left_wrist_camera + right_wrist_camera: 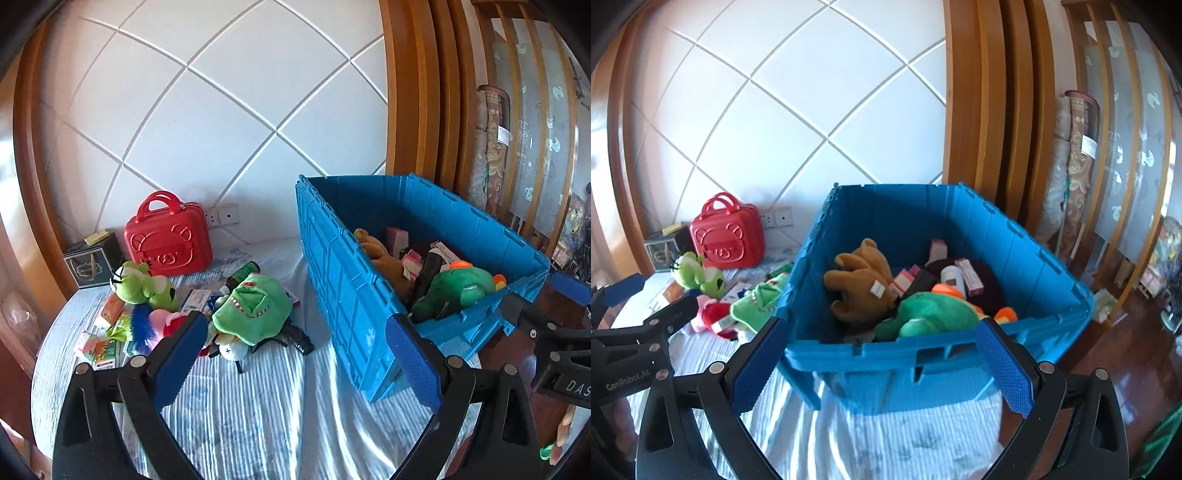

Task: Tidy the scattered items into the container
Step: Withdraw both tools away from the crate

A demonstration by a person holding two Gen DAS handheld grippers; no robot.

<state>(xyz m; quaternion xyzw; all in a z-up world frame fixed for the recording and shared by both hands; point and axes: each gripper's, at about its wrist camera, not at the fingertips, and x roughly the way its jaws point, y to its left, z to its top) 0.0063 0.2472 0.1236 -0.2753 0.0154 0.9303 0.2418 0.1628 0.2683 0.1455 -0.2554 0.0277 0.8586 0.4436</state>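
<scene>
At the far left of the bed, a dark box is sitting against the wall, and a red case embossed with a bear face is standing upright just beside it. In front of them, the scattered items are lying in a loose pile on the striped sheet: a green frog plush, small printed cartons whose lettering is too small to read, a red and pink plush, and a green dinosaur plush with its open mouth facing the camera.

The left gripper is hovering over the bed with its blue-padded fingers spread wide and nothing between them. It carries the lettering "GenRobot.AI" in the right wrist view.

To the right, the blue crate is resting on the bed, its long axis running away from the cameras toward the wall. Inside are lying a brown bear plush with a white tag, a green and orange plush, pink cartons and a white bottle.

The right gripper is hanging before the crate's near rim, fingers released and holding nothing; "DAS" is showing on its body in the left wrist view.
</scene>
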